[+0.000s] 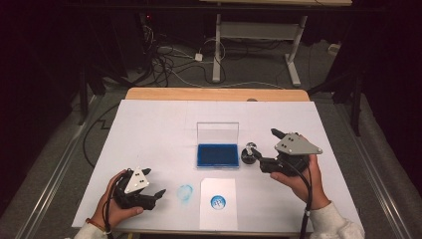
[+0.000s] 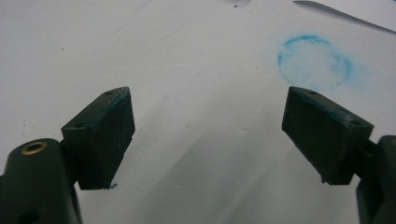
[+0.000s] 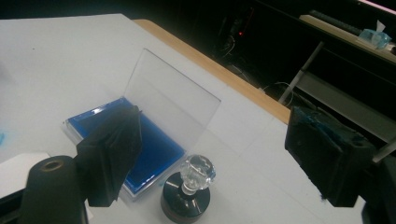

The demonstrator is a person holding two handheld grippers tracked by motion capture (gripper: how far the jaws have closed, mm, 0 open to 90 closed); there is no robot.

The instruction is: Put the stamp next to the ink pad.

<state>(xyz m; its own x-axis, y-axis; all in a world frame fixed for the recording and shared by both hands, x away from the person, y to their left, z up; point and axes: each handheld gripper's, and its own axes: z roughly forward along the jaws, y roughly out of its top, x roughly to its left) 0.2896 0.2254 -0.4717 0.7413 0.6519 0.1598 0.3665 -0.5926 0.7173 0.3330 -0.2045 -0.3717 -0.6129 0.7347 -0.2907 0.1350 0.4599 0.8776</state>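
My right gripper hangs with jaws wide apart around nothing, just above the round black stamp with a clear glass knob, which stands upright beside the open blue ink pad. My left gripper rests spread open near a blue ring smudge.

In the right gripper view the bottom edge cuts off the stamp's base, and the near jaw covers a corner of the ink pad. In the high view the print on the paper is too small to read. The person's forearms are cut off at the bottom edge.
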